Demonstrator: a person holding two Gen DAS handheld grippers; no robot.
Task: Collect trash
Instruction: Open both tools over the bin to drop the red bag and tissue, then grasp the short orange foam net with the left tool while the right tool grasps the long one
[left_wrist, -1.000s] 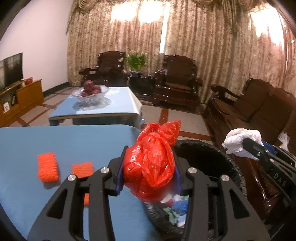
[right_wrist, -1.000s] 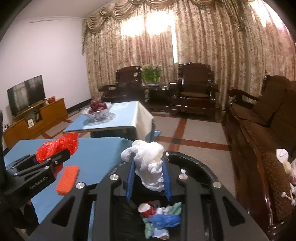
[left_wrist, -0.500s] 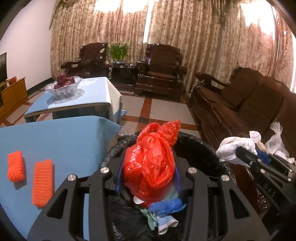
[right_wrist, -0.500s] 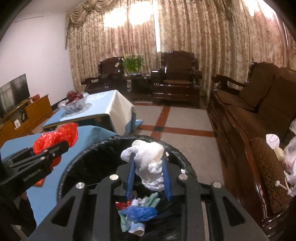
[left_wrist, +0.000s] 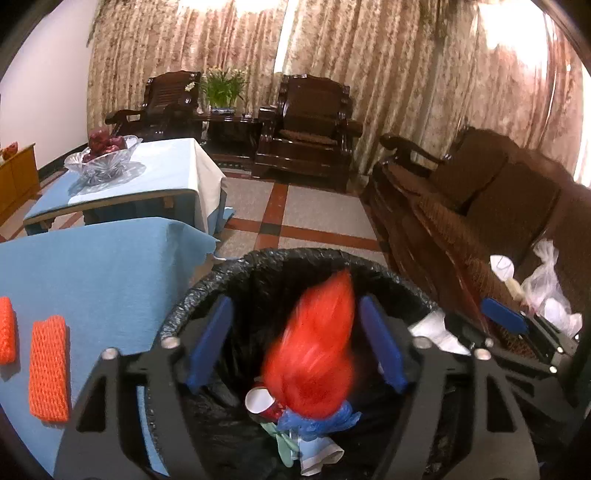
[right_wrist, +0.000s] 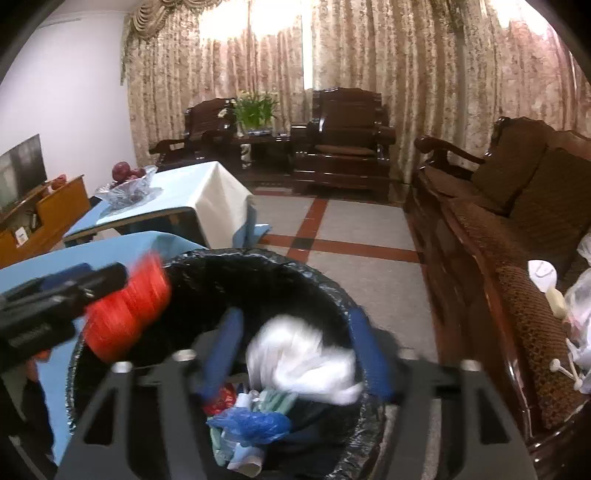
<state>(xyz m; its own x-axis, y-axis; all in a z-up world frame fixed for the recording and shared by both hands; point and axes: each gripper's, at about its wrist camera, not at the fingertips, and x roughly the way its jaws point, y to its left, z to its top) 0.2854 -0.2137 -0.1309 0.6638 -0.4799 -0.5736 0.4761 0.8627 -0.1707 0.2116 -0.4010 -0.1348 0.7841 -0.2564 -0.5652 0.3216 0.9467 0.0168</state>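
Observation:
A black-lined trash bin (left_wrist: 236, 273) stands below both grippers; it also shows in the right wrist view (right_wrist: 258, 266). My left gripper (left_wrist: 295, 343) is open over it, and a blurred red plastic bag (left_wrist: 314, 350) drops between its blue pads (left_wrist: 208, 343) into the bin. My right gripper (right_wrist: 295, 350) is open too, and a blurred white plastic bag (right_wrist: 303, 362) falls between its blue pads (right_wrist: 221, 354). Blue, red and white trash (left_wrist: 314, 421) lies inside the bin. The red bag (right_wrist: 129, 314) shows at the left in the right wrist view.
Two orange net sleeves (left_wrist: 48, 369) lie on the blue-covered table (left_wrist: 92, 266) left of the bin. A second table holds a glass fruit bowl (left_wrist: 103, 155). A wooden sofa (right_wrist: 517, 229) with white bags (right_wrist: 576, 314) stands at the right. Armchairs stand by the curtains.
Both grippers have opened over the bin. The red bag and the white bag have left the pads and are falling, blurred by motion.

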